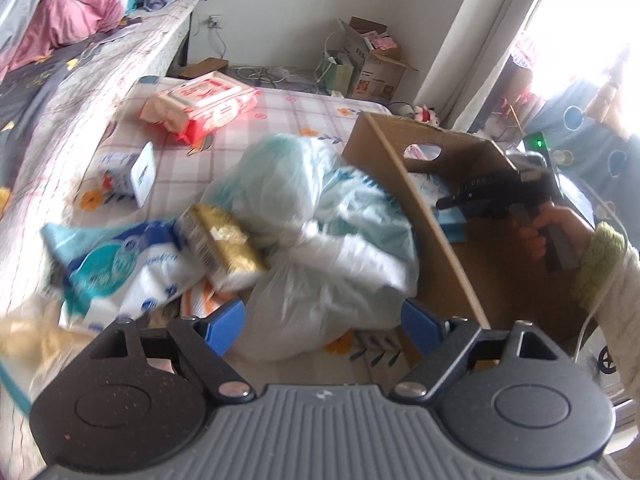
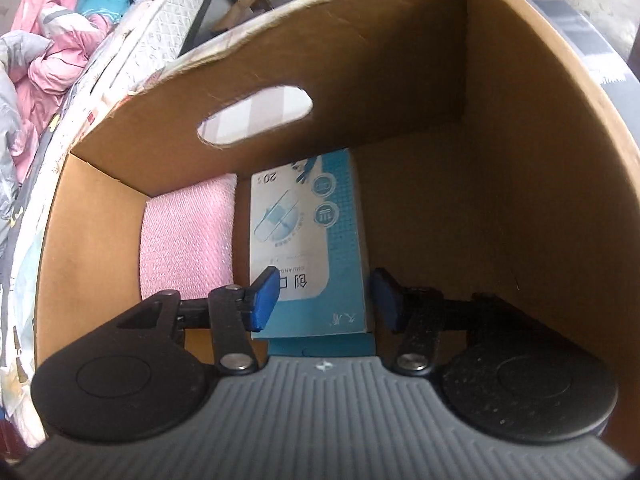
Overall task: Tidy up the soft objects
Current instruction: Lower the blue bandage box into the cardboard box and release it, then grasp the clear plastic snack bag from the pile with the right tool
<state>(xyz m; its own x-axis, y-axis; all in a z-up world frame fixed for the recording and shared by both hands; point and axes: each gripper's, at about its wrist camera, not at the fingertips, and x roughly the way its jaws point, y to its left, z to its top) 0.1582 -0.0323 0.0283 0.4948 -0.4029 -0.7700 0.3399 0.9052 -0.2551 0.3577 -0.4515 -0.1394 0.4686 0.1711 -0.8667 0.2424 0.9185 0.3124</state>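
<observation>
My left gripper (image 1: pixel 324 322) is open, its blue pads on either side of a white and pale-green plastic bag of soft goods (image 1: pixel 320 224) on the checked mattress (image 1: pixel 280 112). Left of the bag lie a gold tissue pack (image 1: pixel 224 240) and a blue-and-white tissue pack (image 1: pixel 120 268). A cardboard box (image 1: pixel 404 184) stands to the right. My right gripper (image 2: pixel 324 298) is inside the box (image 2: pixel 500 160), open, its pads apart on either side of a blue-and-white carton (image 2: pixel 308 236) lying on the box floor. A pink pack (image 2: pixel 186 236) lies beside it. The right gripper also shows in the left wrist view (image 1: pixel 480 200).
A red-and-white wipes pack (image 1: pixel 204 108) and a small white carton (image 1: pixel 134 172) lie further back on the mattress. A bed with pink bedding (image 1: pixel 68 20) rises on the left. Boxes and cables (image 1: pixel 368 60) sit by the far wall.
</observation>
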